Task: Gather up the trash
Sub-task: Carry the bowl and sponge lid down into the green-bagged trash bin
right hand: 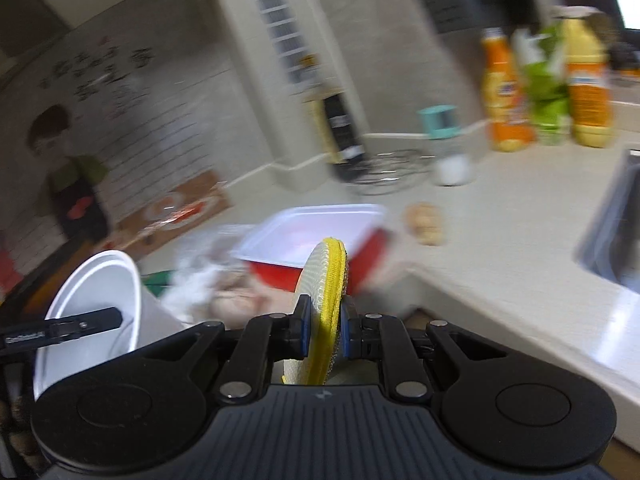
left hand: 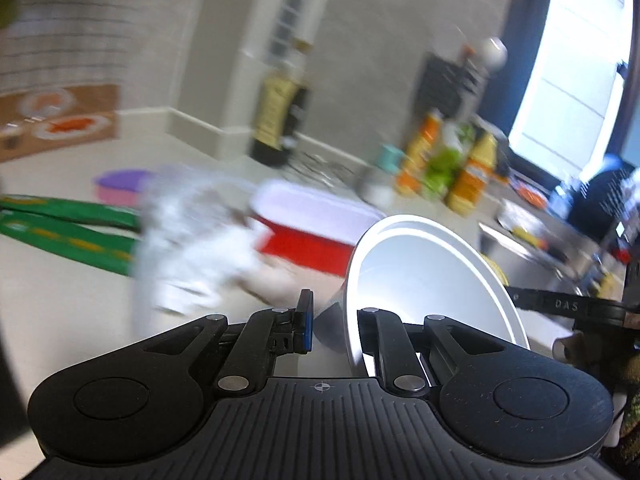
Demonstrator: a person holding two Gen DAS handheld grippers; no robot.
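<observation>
My left gripper point(left hand: 340, 320) is shut on the wall of a white disposable cup point(left hand: 432, 280), with one finger inside the cup and the blue-padded finger outside. The cup is tilted with its mouth towards the camera. It also shows at the left of the right wrist view, white cup point(right hand: 96, 300). My right gripper point(right hand: 325, 332) is shut on a round scouring pad point(right hand: 324, 276) with a yellow edge, held upright between the pads. On the counter behind lie crumpled white wrapping point(left hand: 192, 240) and a red tub with a white inside point(left hand: 312, 224).
The pale counter point(right hand: 500, 220) carries a dark bottle point(left hand: 278, 120), orange and yellow bottles point(left hand: 424, 152), a wire trivet point(right hand: 384, 172), a teal-capped jar point(right hand: 444, 140), a purple bowl point(left hand: 120, 186) and green strips point(left hand: 68, 224). A steel sink point(right hand: 616, 232) lies at the right. Both views are motion-blurred.
</observation>
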